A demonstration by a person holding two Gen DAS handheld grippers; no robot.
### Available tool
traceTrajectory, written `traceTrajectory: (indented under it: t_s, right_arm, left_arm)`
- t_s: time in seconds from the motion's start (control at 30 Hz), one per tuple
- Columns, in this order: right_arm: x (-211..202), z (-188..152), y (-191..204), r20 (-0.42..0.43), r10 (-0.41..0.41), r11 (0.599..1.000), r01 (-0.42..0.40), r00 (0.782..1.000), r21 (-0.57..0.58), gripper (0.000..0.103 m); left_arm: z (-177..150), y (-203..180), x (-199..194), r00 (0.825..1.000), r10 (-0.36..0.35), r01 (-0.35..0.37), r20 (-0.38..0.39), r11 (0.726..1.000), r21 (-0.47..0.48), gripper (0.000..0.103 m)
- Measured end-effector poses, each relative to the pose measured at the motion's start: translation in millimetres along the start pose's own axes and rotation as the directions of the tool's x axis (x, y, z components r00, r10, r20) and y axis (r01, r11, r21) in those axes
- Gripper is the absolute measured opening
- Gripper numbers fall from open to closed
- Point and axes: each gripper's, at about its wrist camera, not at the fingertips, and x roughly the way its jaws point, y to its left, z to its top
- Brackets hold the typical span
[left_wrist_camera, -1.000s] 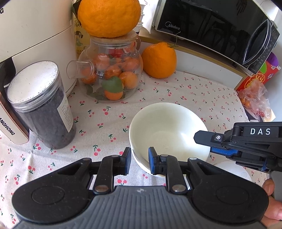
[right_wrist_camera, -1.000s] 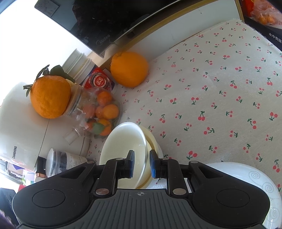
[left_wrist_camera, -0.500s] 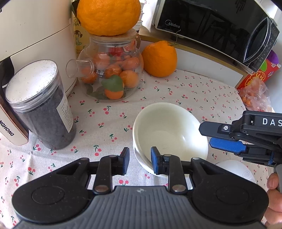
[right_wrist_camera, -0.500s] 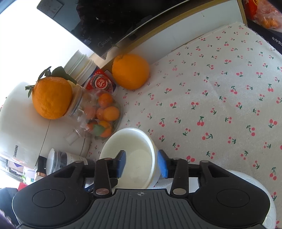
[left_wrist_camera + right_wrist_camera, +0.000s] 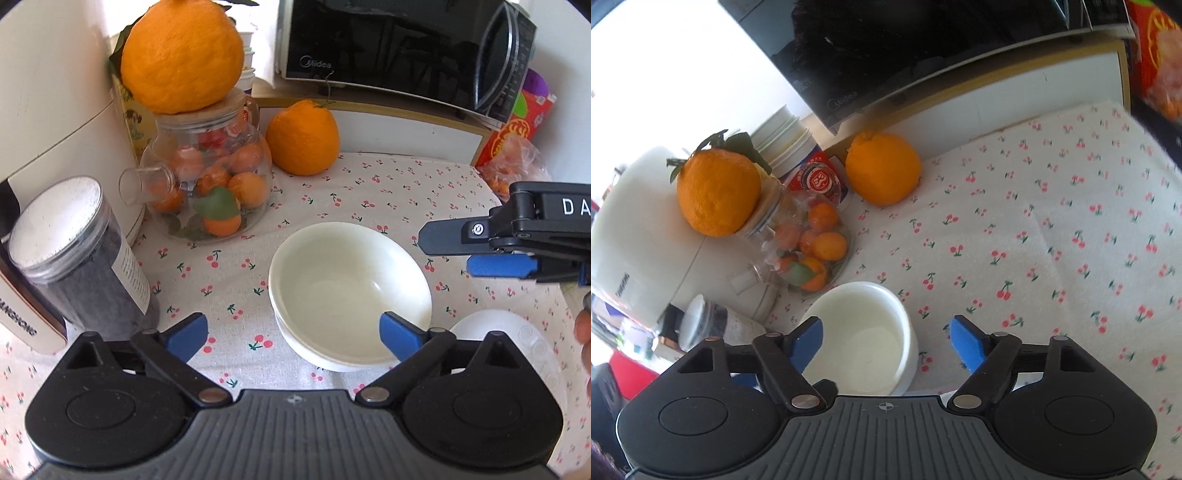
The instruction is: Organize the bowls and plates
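Observation:
Two white bowls (image 5: 351, 291) sit nested on the cherry-print cloth (image 5: 388, 192). My left gripper (image 5: 293, 334) is at their near side, its jaws opening wide; the right pad overlaps the near rim and neither pad presses on it. My right gripper (image 5: 445, 251) comes in from the right, just beyond the bowls' far right rim. In the right wrist view the bowls (image 5: 864, 332) lie between the opening jaws of the right gripper (image 5: 886, 338), pads clear of the rim. A white plate (image 5: 498, 332) with a swirl pattern lies to the right of the bowls.
A glass jar of small oranges (image 5: 207, 184) with a big orange (image 5: 181, 55) on its lid stands behind the bowls, beside another orange (image 5: 303, 136). A dark-filled jar (image 5: 77, 251) and white appliance (image 5: 55, 92) stand left. A microwave (image 5: 406, 48) sits at the back.
Both grippers, nearly shut at the bowl rims a second ago, have opened wide. The upper bowl, tilted before, now sits level in the lower one.

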Motion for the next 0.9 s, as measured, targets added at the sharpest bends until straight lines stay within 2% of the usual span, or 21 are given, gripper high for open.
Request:
traceTrajectory:
  t_s: [0.03, 0.17, 0.3, 0.37, 0.57, 0.9]
  right_arm:
    - [-1.2, -0.6, 0.3, 0.006, -0.012, 1.0, 0.012, 1.0, -0.019, 0.087]
    - [-4.8, -2.1, 1.1, 0.028, -0.06, 0.993, 0.063, 0.998, -0.103, 0.089]
    - [-6.7, -6.2, 1.4, 0.042, -0.094, 0.982, 0.099, 0.995, -0.16, 0.092]
    - [-6.6, -7.2, 0.9, 0.043, -0.101, 0.979, 0.107, 0.994, -0.171, 0.093]
    - [-4.8, -8.8, 3.3, 0.048, -0.102, 0.975, 0.11, 0.994, -0.195, 0.094]
    - [14.6, -10.5, 3.6, 0.017, -0.088, 0.981, 0.089, 0.996, -0.171, 0.094]
  left_arm:
    - [-1.3, 0.0, -0.2, 1.0, 0.002, -0.003, 0.006, 1.0, 0.018, 0.103]
    - [-5.6, 1.5, -2.8, 1.0, 0.002, -0.004, 0.031, 0.997, 0.077, 0.103]
    - [-9.4, 5.1, -8.6, 0.998, -0.039, 0.032, 0.052, 0.992, 0.121, 0.103]
    - [-13.2, 6.2, -10.7, 0.997, -0.054, 0.045, 0.055, 0.986, 0.161, 0.103]
    - [-23.2, 7.1, -9.8, 0.999, -0.034, 0.022, 0.042, 0.963, 0.268, 0.103]
    - [-29.1, -2.3, 8.9, 0.999, -0.05, 0.045, 0.004, 0.942, 0.333, 0.103]
